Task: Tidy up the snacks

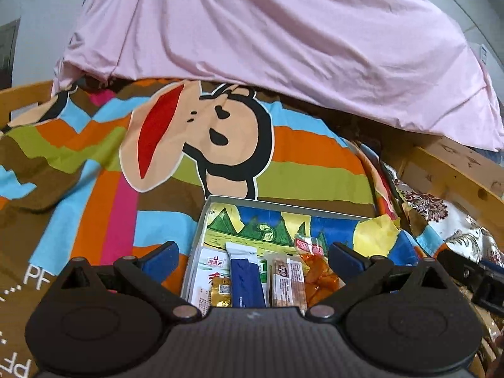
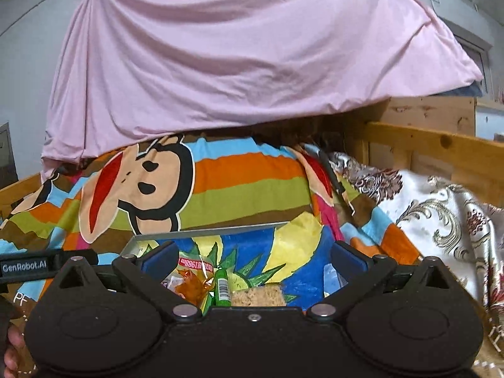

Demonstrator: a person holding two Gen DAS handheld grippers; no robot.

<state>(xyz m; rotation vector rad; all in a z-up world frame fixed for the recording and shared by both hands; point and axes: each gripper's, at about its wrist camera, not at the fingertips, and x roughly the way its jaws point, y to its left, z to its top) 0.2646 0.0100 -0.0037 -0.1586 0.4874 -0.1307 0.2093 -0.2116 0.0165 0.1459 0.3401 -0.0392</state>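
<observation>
A shallow grey tray (image 1: 201, 220) with a colourful drawn lining lies on the striped cartoon bedsheet. Several snack packets lie side by side at its near end: a white sachet (image 1: 209, 278), a blue-and-white packet (image 1: 247, 280), a brown bar (image 1: 288, 283) and a clear bag of orange pieces (image 1: 318, 275). My left gripper (image 1: 252, 260) hovers open just above them, holding nothing. In the right wrist view the same tray (image 2: 204, 231) shows the orange bag (image 2: 192, 283), a green tube (image 2: 222, 286) and a crumbly brown bar (image 2: 258, 296). My right gripper (image 2: 253, 260) is open over them, empty.
A pink cloth (image 1: 267, 31) hangs over the back of the bed. A wooden bed rail (image 2: 425, 148) runs along the right, with a patterned white blanket (image 2: 441, 214) beside it. The other gripper (image 1: 478, 277) shows at the right edge. A hand (image 2: 12, 343) appears at the lower left.
</observation>
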